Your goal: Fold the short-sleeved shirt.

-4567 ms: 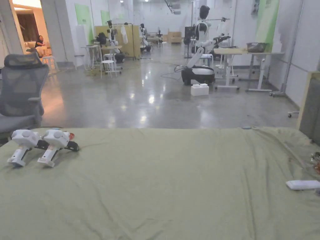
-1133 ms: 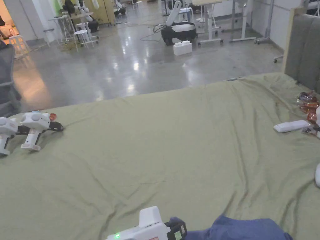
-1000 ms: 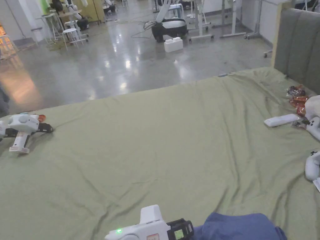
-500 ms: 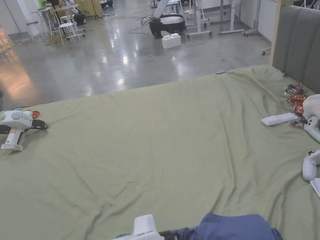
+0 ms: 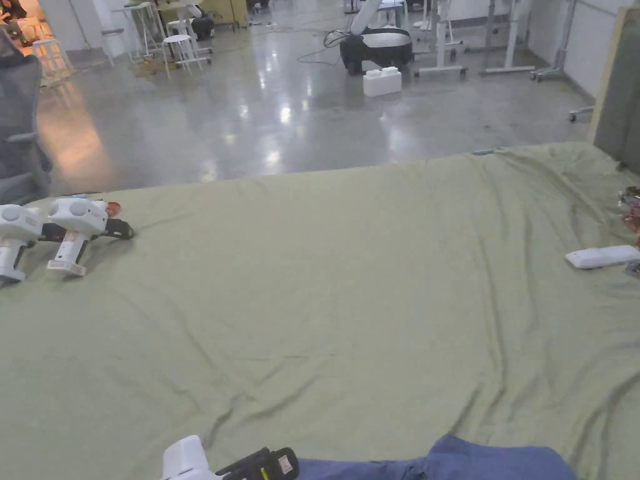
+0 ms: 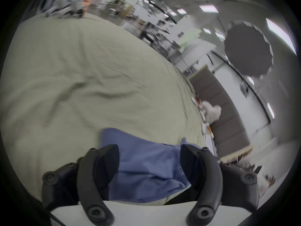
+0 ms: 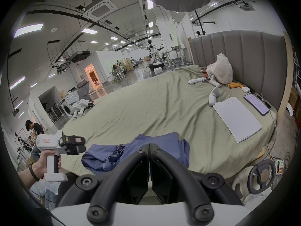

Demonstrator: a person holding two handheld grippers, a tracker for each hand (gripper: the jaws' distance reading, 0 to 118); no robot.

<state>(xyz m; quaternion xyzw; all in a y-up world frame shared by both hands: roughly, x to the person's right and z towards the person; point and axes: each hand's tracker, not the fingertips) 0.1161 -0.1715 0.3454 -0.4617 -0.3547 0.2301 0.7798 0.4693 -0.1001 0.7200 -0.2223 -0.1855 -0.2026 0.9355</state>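
The blue shirt point(image 7: 135, 153) lies crumpled in a heap at the near edge of the bed point(image 5: 350, 281), on the green sheet, not yet spread out. In the head view it peeks in at the bottom edge, with the left gripper point(image 5: 275, 464) just beside its left end. The left gripper view has its jaws spread wide, the blue cloth showing in the gap between them; neither jaw presses on it as far as can be seen. From the right gripper view, a hand point(image 7: 47, 161) holds that left gripper by its white handle, its black jaws parted and pointing at the shirt's left end, close to the cloth. The right gripper point(image 7: 149, 145) has its two jaws closed tight against each other with nothing between them, sitting in front of the shirt. Over on the far left of the bed rest two spare grippers point(image 5: 69, 234), side by side. On the right side lie a white remote point(image 5: 601, 256), a sheaf of paper point(image 7: 236, 118) and a phone point(image 7: 256, 104) near the grey headboard point(image 7: 241, 53).
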